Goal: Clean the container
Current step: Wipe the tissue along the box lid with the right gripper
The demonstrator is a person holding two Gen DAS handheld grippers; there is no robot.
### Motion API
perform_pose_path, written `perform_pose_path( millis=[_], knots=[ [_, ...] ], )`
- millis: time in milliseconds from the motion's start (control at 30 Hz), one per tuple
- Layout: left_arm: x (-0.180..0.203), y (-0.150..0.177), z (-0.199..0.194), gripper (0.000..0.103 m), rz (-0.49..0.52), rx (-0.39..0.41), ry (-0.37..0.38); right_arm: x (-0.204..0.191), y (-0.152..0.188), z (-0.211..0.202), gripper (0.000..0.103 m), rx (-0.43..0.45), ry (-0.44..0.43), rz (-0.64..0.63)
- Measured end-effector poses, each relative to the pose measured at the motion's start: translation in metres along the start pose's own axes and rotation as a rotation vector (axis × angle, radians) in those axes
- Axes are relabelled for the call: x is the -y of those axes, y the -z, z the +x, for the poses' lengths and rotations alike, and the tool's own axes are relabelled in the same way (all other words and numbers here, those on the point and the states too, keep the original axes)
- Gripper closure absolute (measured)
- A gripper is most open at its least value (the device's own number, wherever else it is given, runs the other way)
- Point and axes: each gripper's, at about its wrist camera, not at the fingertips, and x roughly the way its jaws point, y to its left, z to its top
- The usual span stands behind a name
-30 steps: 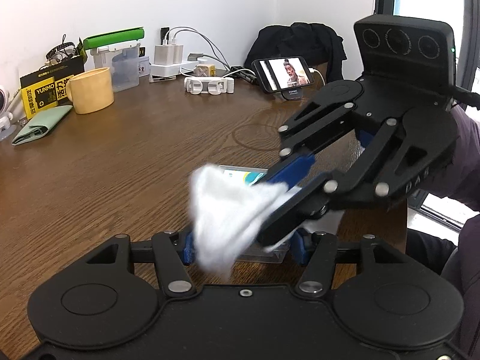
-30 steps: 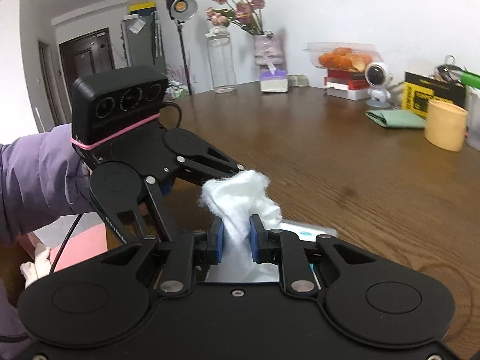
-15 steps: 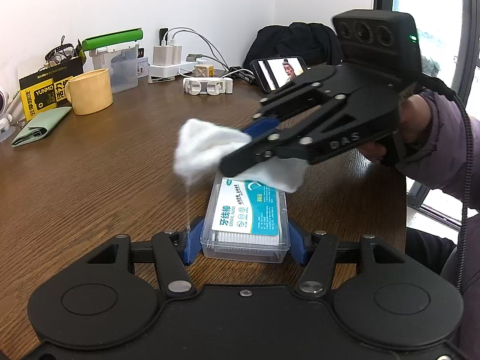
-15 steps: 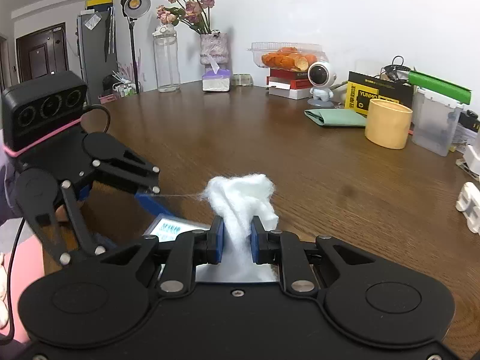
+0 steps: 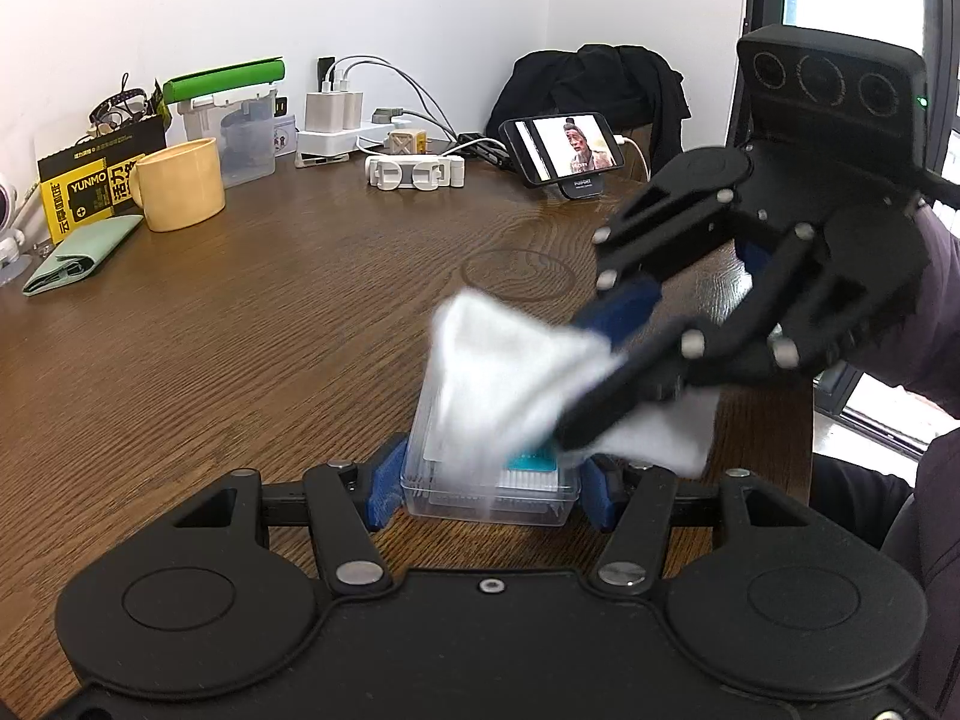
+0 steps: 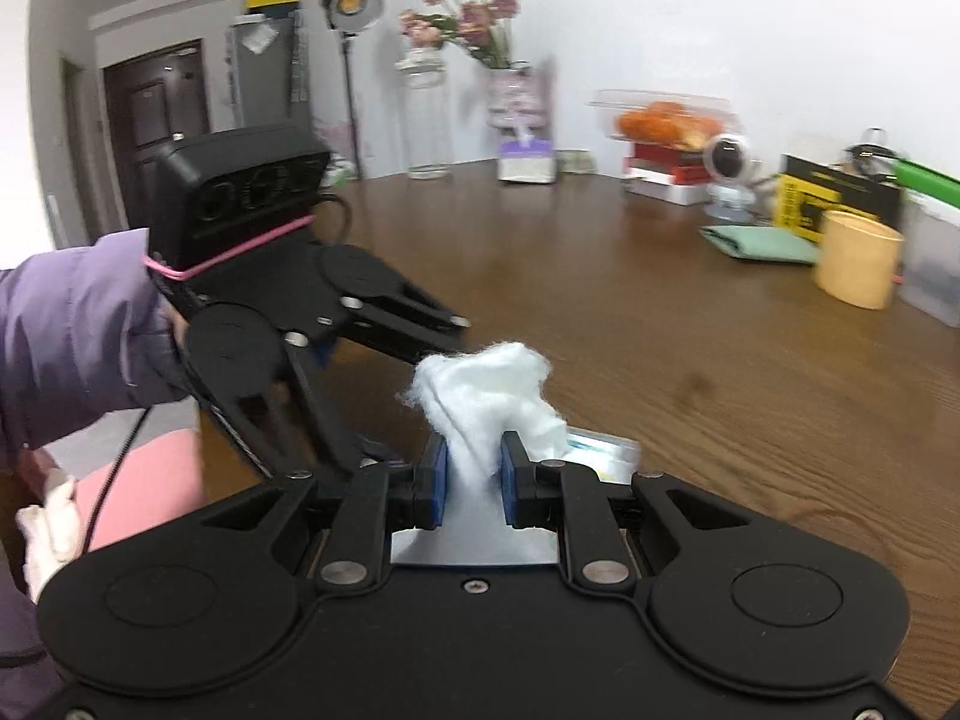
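A small clear plastic container (image 5: 489, 495) with a teal label lies on the wooden table, clamped between the blue pads of my left gripper (image 5: 489, 489). My right gripper (image 5: 591, 384) comes in from the right, shut on a white cloth (image 5: 510, 378) that lies over the container's top and hides most of the label. In the right wrist view the cloth (image 6: 486, 402) bulges between the pads of my right gripper (image 6: 474, 483), a corner of the container (image 6: 600, 450) shows beside it, and my left gripper (image 6: 360, 450) reaches in from the left.
Along the far wall stand a yellow mug (image 5: 180, 183), a green pouch (image 5: 81, 261), a clear box with a green lid (image 5: 240, 132), chargers (image 5: 336, 120) and a phone on a stand (image 5: 567, 147). The table edge (image 5: 804, 420) is close on the right.
My right gripper has come back down with the cloth onto the container, after lifting clear of it half a second ago. The left gripper and container have stayed put.
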Motion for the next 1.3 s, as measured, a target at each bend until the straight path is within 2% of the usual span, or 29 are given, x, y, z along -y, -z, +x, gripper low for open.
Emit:
perform_pose_path(
  millis=[100,267,333,500,667,800,867,933,1100,1300],
  knots=[
    [0.0,0.0,0.0,0.046,0.0,0.0,0.0,-0.006,-0.006,0.011,0.084,0.006,0.005,-0.027],
    [0.0,0.0,0.0,0.046,-0.001,0.0,0.001,0.011,-0.012,0.017,0.084,0.024,0.096,0.007],
    [0.0,0.0,0.0,0.046,-0.001,0.0,0.002,0.019,-0.009,0.015,0.084,0.018,0.146,0.011],
    [0.0,0.0,-0.001,0.046,-0.002,0.001,0.002,0.024,0.002,-0.002,0.084,0.012,0.166,0.036],
    [0.0,0.0,-0.001,0.046,-0.003,0.001,0.003,0.014,0.011,-0.014,0.084,0.032,0.099,0.051],
    [0.0,0.0,-0.001,0.046,-0.001,0.0,0.002,0.002,0.006,-0.002,0.084,0.042,0.028,0.04],
    [-0.001,0.0,-0.001,0.046,-0.002,0.0,0.003,-0.002,0.002,0.007,0.084,0.043,0.024,0.029],
    [-0.001,-0.001,-0.001,0.046,-0.002,0.0,0.005,0.001,-0.002,0.012,0.084,0.043,0.045,0.032],
    [-0.003,-0.001,-0.001,0.046,-0.004,0.0,0.006,0.016,-0.004,0.012,0.084,0.039,0.162,0.05],
    [-0.004,-0.001,0.0,0.046,-0.004,0.0,0.007,0.022,0.009,-0.011,0.084,0.026,0.193,0.072]
  ],
)
